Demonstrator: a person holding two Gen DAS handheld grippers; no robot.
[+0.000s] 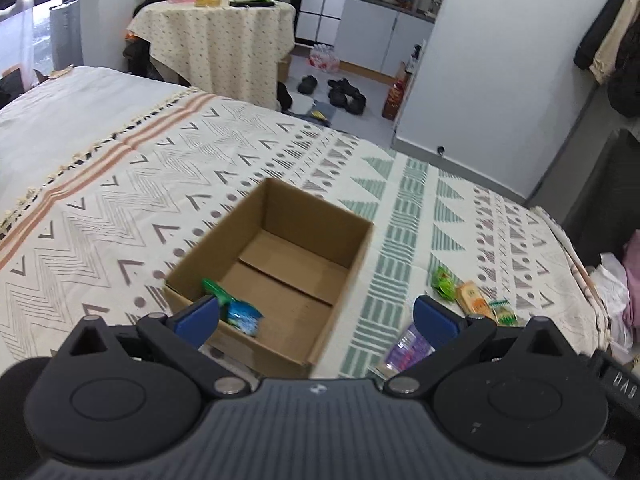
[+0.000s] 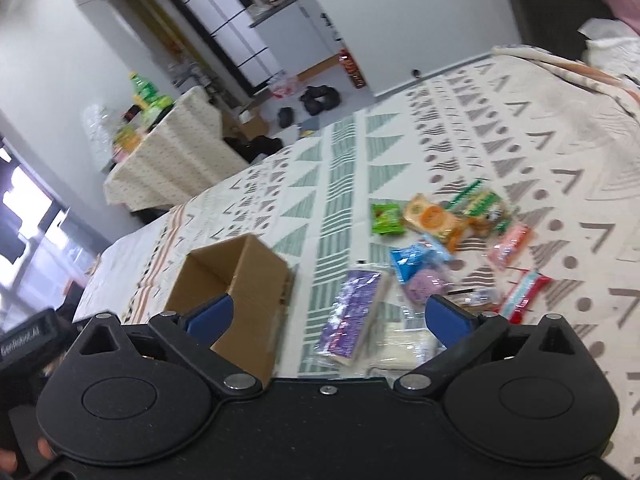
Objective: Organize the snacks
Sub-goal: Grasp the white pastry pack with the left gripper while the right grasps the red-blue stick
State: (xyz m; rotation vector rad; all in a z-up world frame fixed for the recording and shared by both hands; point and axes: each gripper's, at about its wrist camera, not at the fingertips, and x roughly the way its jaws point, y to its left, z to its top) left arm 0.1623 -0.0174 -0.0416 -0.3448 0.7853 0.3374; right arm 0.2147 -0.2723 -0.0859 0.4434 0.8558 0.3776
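Note:
An open cardboard box (image 1: pixel 276 264) sits on the patterned bedspread; it also shows in the right wrist view (image 2: pixel 236 280). A green-and-blue snack packet (image 1: pixel 236 308) lies inside the box near its front left corner. My left gripper (image 1: pixel 316 316) is open and empty just above the box's near edge. My right gripper (image 2: pixel 328 312) is open and empty above a purple packet (image 2: pixel 352 316). Several snack packets lie in a pile to the right: green (image 2: pixel 386 220), orange (image 2: pixel 432 216), blue (image 2: pixel 416 258), pink (image 2: pixel 512 244), red (image 2: pixel 524 292).
The bedspread (image 1: pixel 120 200) covers a bed. A cloth-covered round table (image 1: pixel 216 36) with bottles stands behind it. Shoes (image 1: pixel 344 92) lie on the floor. Clothes hang at the far right (image 1: pixel 616 32).

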